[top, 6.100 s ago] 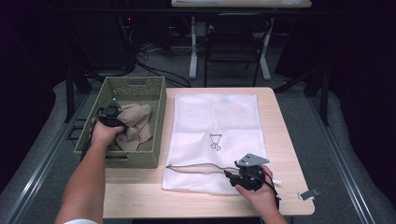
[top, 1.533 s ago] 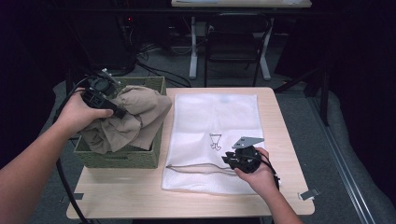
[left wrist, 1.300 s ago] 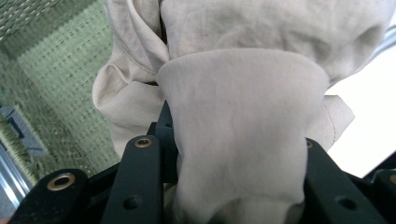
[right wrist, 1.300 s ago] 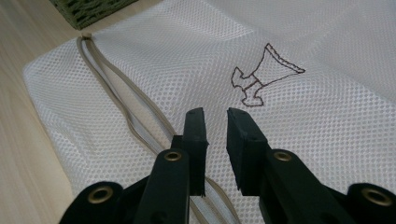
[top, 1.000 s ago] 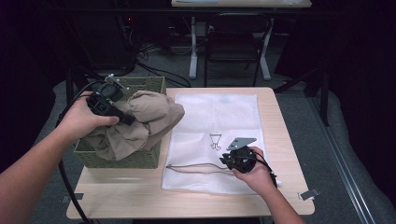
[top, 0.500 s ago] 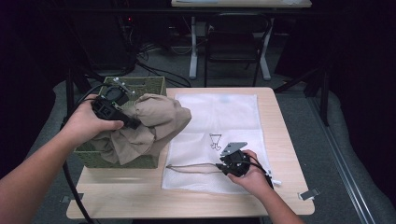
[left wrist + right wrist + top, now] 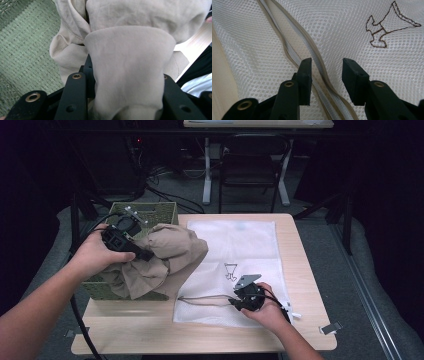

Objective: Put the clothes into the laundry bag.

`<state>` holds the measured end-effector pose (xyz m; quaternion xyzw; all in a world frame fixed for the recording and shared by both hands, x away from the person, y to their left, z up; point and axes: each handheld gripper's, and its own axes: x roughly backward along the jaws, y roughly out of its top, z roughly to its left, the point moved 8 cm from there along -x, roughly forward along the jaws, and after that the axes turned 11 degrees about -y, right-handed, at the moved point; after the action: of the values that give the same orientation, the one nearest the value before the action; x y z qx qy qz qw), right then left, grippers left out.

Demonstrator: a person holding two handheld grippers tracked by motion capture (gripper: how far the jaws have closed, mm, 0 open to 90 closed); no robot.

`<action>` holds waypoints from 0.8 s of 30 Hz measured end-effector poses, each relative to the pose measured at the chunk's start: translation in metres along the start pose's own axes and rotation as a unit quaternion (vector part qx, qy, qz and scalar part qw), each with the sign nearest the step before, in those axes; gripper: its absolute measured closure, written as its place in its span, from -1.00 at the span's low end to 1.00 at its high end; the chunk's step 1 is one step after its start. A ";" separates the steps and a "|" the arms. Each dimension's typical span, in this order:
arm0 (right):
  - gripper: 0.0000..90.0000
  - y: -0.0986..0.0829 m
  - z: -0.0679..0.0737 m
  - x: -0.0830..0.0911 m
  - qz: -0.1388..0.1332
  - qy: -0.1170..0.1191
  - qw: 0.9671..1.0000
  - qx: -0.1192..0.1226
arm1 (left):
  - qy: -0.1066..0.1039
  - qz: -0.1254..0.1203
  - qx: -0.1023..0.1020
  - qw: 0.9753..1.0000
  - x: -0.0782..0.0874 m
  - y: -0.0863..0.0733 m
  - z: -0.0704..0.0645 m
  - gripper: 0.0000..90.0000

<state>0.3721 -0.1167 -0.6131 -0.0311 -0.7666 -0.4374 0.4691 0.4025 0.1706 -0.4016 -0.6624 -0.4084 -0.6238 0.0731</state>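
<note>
High view, near edge: right hand lies low on the white mesh bag, right gripper pointing left at the bag's zipper. Right gripper view: jaws parted, straddling the zipper, apparently not pinching it. Farther left: left forearm angled up, left gripper raised above the green basket, clamped on the beige garment. Cloth hangs partly in the basket, partly over the bag's left edge. Left gripper view: fabric bunched between the jaws.

Probably a lab or office: dark room, wooden table, cables under a desk, chair.
</note>
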 end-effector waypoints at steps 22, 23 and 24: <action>0.87 0.011 -0.002 -0.007 0.009 0.002 0.999 0.034 | -0.014 0.009 -0.022 1.000 -0.011 -0.008 -0.016 0.40; 0.89 0.012 -0.002 -0.006 0.010 0.002 0.999 0.033 | -0.016 0.006 -0.017 1.000 -0.012 -0.008 -0.018 0.40; 0.90 0.014 -0.004 -0.006 0.007 0.003 0.999 0.040 | -0.015 0.008 -0.023 1.000 -0.012 -0.009 -0.018 0.40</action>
<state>0.3847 -0.1084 -0.6079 -0.0162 -0.7821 -0.4031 0.4750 0.3843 0.1598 -0.4120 -0.6765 -0.3896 -0.6223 0.0571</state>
